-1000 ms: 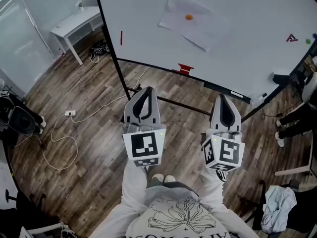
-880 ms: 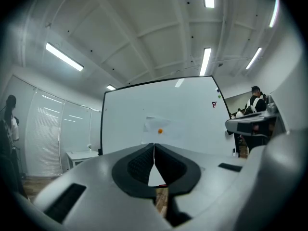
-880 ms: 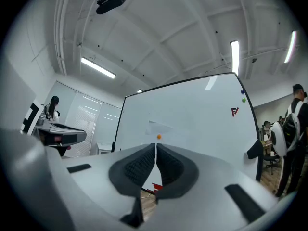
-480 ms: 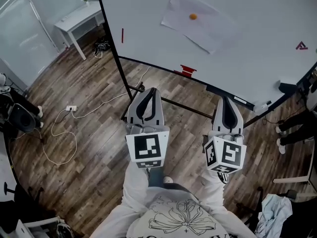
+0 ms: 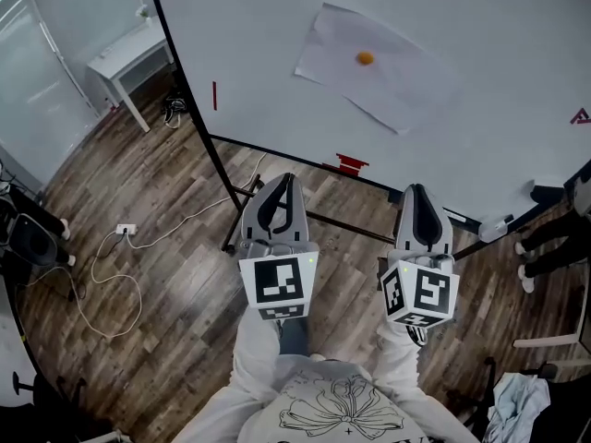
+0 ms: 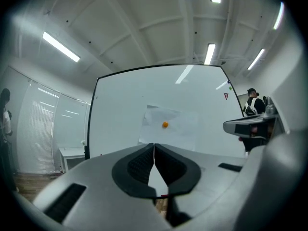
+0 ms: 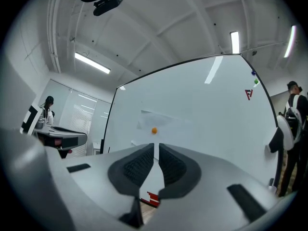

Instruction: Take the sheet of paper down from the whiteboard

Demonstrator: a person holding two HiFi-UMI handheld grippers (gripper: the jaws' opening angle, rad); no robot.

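My left gripper (image 5: 282, 185) is clenched on nothing. My right gripper (image 5: 417, 192) has just been opening its jaws a crack, also empty. The sheet of paper (image 5: 379, 67) hangs far ahead on the whiteboard (image 5: 268, 53) under an orange magnet (image 5: 366, 58), well apart from both, its long axis slanting down to the right. My right gripper looks nearer.

White table (image 5: 125, 58) stands upper left, by a glass wall. Dark bundle (image 5: 173, 109) lies on the wood floor (image 5: 175, 321) beside it. Socket (image 5: 126, 230) with white cable (image 5: 92, 284) looping over floor. Crumpled cloth (image 5: 517, 400) lower right. Ceiling lights (image 6: 60, 47) on.
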